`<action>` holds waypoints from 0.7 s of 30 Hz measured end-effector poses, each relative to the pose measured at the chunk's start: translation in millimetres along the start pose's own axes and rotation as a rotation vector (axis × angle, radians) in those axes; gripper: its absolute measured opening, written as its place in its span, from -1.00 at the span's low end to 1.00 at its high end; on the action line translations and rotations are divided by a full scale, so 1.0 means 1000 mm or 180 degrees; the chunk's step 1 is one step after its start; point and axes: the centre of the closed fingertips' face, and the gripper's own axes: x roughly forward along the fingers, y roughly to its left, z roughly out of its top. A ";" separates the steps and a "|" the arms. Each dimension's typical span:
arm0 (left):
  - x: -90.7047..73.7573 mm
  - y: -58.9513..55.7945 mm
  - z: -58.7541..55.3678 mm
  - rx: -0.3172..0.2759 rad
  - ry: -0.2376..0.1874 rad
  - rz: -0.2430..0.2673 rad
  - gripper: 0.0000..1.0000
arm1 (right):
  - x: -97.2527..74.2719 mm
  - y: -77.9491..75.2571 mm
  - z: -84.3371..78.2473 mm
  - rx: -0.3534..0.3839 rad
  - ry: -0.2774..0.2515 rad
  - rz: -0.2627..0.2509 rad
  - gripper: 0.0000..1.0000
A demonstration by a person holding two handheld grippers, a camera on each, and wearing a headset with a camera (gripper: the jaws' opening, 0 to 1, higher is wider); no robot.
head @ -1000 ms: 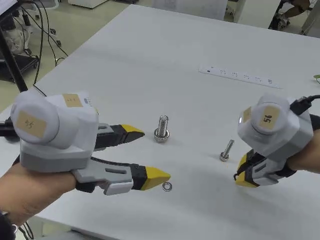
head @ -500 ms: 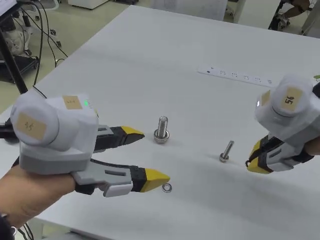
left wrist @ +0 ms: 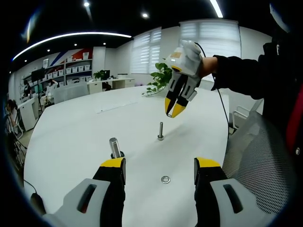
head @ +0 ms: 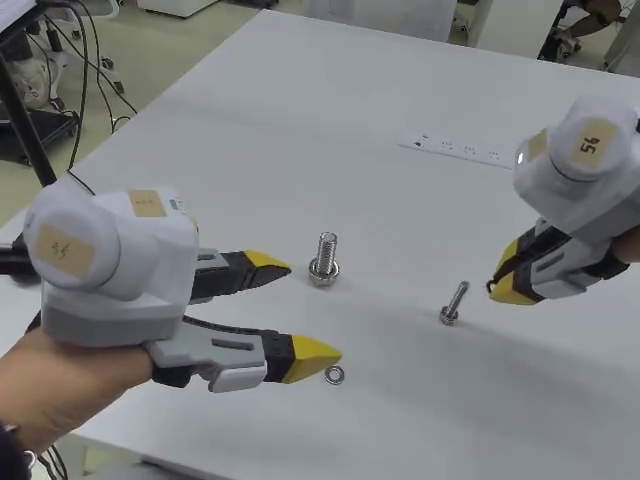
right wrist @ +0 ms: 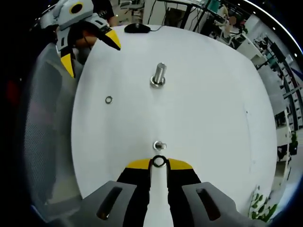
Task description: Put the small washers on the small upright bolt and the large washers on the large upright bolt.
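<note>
My right claw [head: 508, 291] hangs above the table [head: 300, 120], just right of the small bolt [head: 453, 302]. Its jaws are nearly closed and pinch a small washer [right wrist: 159, 161] between the yellow tips. In the right gripper view the small bolt stands just beyond those tips. My left claw [head: 290, 310] sits at the near left, jaws spread wide with nothing between them. A loose washer [head: 334, 374] lies flat on the table just right of its nearer tip. The large bolt [head: 324, 258] stands upright left of the small bolt, just right of the farther tip. A power strip [head: 470, 150] lies on the far side.
</note>
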 end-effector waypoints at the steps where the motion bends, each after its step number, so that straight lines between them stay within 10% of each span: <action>1: 0.000 0.000 0.000 -0.0001 -0.0002 0.0000 0.15 | 0.000 -0.001 0.003 -0.0029 -0.0003 -0.0001 -0.74; 21: 0.001 0.002 -0.002 -0.0021 0.0011 0.0021 0.15 | 0.022 -0.008 0.009 -0.0195 0.0106 0.0214 -0.74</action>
